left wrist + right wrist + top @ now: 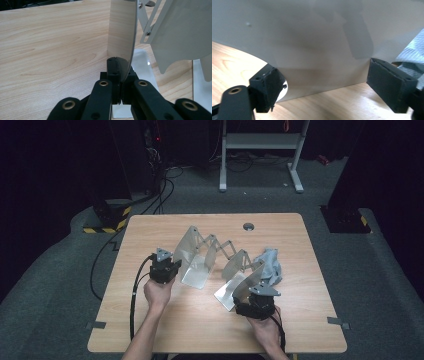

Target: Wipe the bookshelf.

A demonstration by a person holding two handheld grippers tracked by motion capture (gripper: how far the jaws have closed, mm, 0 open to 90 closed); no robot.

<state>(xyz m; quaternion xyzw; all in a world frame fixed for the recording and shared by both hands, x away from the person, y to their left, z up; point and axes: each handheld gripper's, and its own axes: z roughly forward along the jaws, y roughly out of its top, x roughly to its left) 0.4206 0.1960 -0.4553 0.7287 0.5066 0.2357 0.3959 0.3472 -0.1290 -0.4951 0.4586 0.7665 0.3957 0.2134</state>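
Where the left gripper [119, 75] meets the expandable metal bookend rack [215, 257], we see its jaws pressed together on the thin edge of the rack's left end plate [122, 30], which stands upright between the pads. Our right gripper [322, 85] has its jaws spread wide, facing the broad side of the rack's right end plate [312, 50] and close to it, with neither pad touching it. From above, we hold the left gripper [162, 267] at the rack's left end and the right gripper [257, 302] at its near right end. A crumpled grey cloth [270, 265] lies just right of the rack, which stands mid-way across the wooden table [150, 320], zigzag links stretched between its plates.
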